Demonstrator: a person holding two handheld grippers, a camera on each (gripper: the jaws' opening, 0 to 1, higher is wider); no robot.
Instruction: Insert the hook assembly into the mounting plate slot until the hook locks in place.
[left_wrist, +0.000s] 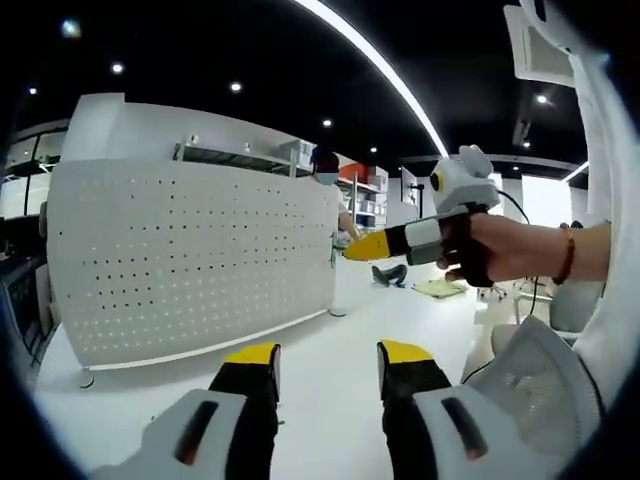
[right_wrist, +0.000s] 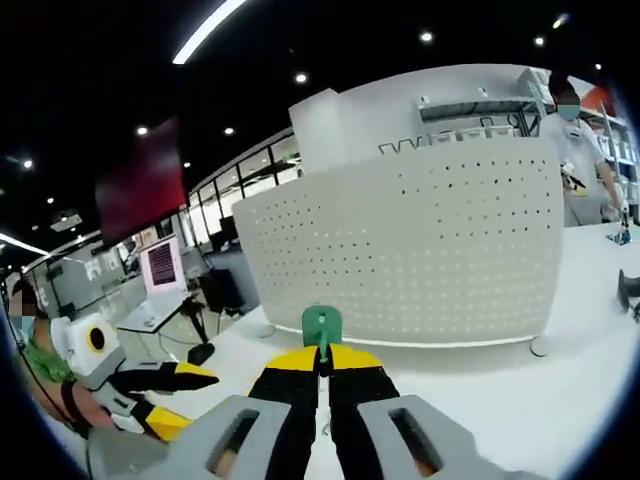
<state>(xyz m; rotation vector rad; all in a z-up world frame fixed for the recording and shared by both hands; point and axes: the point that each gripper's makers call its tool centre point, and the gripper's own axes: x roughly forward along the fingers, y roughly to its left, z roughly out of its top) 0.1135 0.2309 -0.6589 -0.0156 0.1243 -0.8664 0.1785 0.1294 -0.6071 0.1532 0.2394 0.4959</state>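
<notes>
The mounting plate (left_wrist: 190, 260) is a white perforated panel standing upright on the white table (left_wrist: 320, 330). My left gripper (left_wrist: 328, 355) is open with nothing between its yellow-tipped jaws, a short way in front of the panel's right part. My right gripper (left_wrist: 352, 250) comes in from the right, held by a hand, level with the panel's right edge. In the right gripper view, my right gripper (right_wrist: 322, 360) is shut on a small green hook assembly (right_wrist: 322, 325), which points at the panel (right_wrist: 420, 240) from a distance. The left gripper (right_wrist: 175, 395) sits open at lower left.
A person (left_wrist: 327, 175) stands behind the panel's right end, near metal shelving (left_wrist: 240, 155). A dark object (left_wrist: 390, 274) and a yellowish mat (left_wrist: 440, 288) lie further along the table. A white chair (left_wrist: 545, 375) is close on the right. A monitor (right_wrist: 160, 265) stands on a desk to the left.
</notes>
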